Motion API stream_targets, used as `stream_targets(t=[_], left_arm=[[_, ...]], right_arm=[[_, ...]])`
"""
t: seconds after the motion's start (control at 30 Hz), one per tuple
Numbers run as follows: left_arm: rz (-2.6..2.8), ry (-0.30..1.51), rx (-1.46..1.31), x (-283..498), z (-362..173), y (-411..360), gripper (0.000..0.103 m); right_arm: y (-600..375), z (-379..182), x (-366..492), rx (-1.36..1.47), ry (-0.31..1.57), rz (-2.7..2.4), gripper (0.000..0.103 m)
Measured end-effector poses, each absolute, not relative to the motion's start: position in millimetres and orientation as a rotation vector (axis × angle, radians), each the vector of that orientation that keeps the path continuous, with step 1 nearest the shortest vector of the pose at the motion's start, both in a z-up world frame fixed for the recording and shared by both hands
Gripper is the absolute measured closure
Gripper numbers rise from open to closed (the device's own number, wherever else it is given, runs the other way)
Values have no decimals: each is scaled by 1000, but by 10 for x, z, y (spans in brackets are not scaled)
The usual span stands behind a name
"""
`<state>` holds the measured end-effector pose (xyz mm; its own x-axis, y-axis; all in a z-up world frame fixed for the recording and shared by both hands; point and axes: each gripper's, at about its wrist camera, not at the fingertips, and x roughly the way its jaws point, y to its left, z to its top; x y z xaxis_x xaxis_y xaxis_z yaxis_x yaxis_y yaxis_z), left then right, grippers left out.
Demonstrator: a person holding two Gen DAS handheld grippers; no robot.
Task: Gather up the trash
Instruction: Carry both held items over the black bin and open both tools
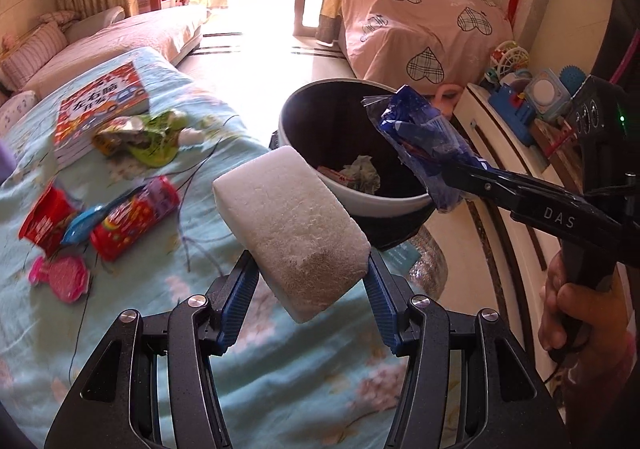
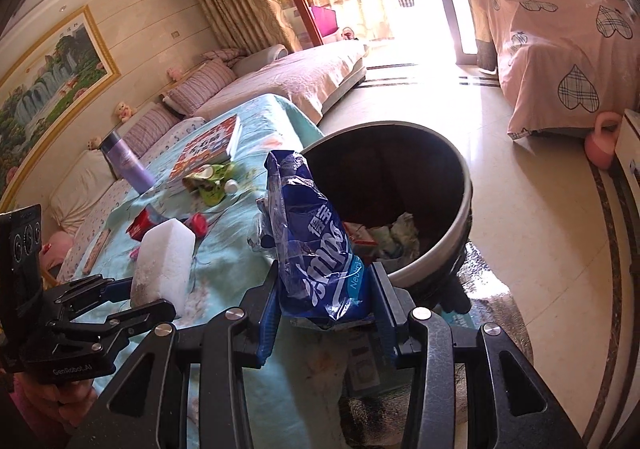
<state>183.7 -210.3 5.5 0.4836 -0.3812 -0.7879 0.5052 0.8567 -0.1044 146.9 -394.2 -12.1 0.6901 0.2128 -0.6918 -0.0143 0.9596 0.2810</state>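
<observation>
My left gripper (image 1: 312, 277) is shut on a white foam block (image 1: 290, 229) and holds it above the teal-covered table, just short of the trash bin (image 1: 384, 205). My right gripper (image 2: 326, 305) is shut on a crumpled blue plastic wrapper (image 2: 310, 237) at the bin's near rim (image 2: 436, 261); the wrapper also shows in the left wrist view (image 1: 420, 137). The bin holds crumpled paper (image 1: 362, 173) and a red-white packet. On the table lie red snack wrappers (image 1: 132, 217), a blue wrapper (image 1: 86, 225), a green-yellow wrapper (image 1: 140, 135) and a pink item (image 1: 62, 277).
A picture book (image 1: 100, 105) lies at the table's far side beside a purple bottle (image 2: 128, 165). A sofa (image 2: 280, 81) runs behind the table. A pink-covered piece of furniture (image 1: 420, 21) stands beyond the bin. A shelf with toys (image 1: 524, 97) is at right.
</observation>
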Motion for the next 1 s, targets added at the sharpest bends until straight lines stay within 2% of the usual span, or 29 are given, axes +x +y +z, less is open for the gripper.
stream_targets(t=[0.73,0.93,1.0], left_arm=[[-601,954,230,2541,22,-2828,48],[-601,979,243,2613,-63,-2910,41],[-595,983,249,2611,-75,-2920,39]], right_arm=[[-4335,-134,1994,251,835,73,60],[-4414,-188,2087,283,851,75,57],[-4446,-198,2105,302,857,75,52]])
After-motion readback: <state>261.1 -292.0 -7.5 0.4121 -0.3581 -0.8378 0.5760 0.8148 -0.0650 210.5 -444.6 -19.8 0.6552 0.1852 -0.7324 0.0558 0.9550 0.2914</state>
